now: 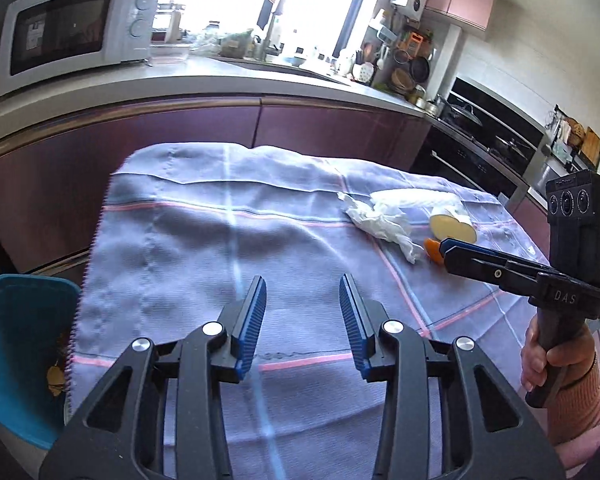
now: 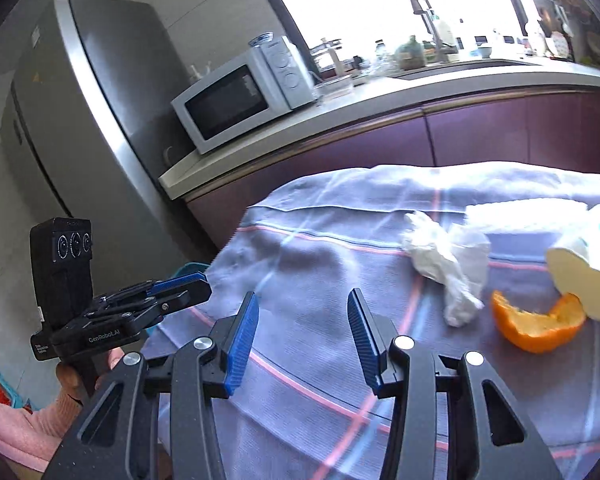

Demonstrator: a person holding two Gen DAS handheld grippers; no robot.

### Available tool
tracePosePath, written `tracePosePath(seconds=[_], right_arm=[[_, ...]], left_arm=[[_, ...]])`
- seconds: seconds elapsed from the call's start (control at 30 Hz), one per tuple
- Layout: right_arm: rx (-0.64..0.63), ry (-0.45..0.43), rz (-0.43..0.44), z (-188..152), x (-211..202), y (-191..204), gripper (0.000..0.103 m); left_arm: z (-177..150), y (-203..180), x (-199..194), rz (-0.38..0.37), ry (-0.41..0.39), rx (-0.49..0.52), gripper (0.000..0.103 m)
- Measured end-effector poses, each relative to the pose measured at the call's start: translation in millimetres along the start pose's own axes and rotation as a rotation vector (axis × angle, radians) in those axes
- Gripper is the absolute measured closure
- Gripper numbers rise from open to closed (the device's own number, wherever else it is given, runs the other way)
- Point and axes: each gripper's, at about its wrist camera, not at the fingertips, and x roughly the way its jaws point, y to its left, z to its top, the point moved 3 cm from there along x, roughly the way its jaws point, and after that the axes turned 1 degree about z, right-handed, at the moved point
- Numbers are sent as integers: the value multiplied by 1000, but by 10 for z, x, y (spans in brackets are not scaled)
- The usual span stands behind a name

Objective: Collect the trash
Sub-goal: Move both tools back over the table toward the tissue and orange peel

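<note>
A crumpled white tissue lies on the purple checked cloth at the right. Beside it are an orange peel and a tipped paper cup. In the right wrist view the tissue, the peel and the cup lie ahead and to the right. My left gripper is open and empty over the cloth. My right gripper is open and empty, left of the tissue; it also shows in the left wrist view next to the peel. A teal bin stands low at the left.
A kitchen counter with a microwave runs behind the table. A fridge stands at the far left. A stove and oven are at the right. A folded white plastic bag lies behind the cup.
</note>
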Motion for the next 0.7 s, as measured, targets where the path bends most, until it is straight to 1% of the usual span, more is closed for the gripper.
tracePosePath(seconds=[0.17,0.3,0.47,0.57,0.7], right_arm=[[95,-39,-93,-80,-258,-508,59],[158,-57,-153,-92,-332,-828,59],[212,-55,-186,-129,-319,-1076,59],[248,-47,-192,-133,-282,-1205,59],[286,-45,-188,-128,-256,-1317,58]], left_arm=[[85,-267,397,-37,62,23,65],[222,-444,701,-45,96,42,64],[394,-556,1025,-32,128,50,63],[490,-582,1173,-16,136,56,62],[594,-583,1361,-19,165,44,62]])
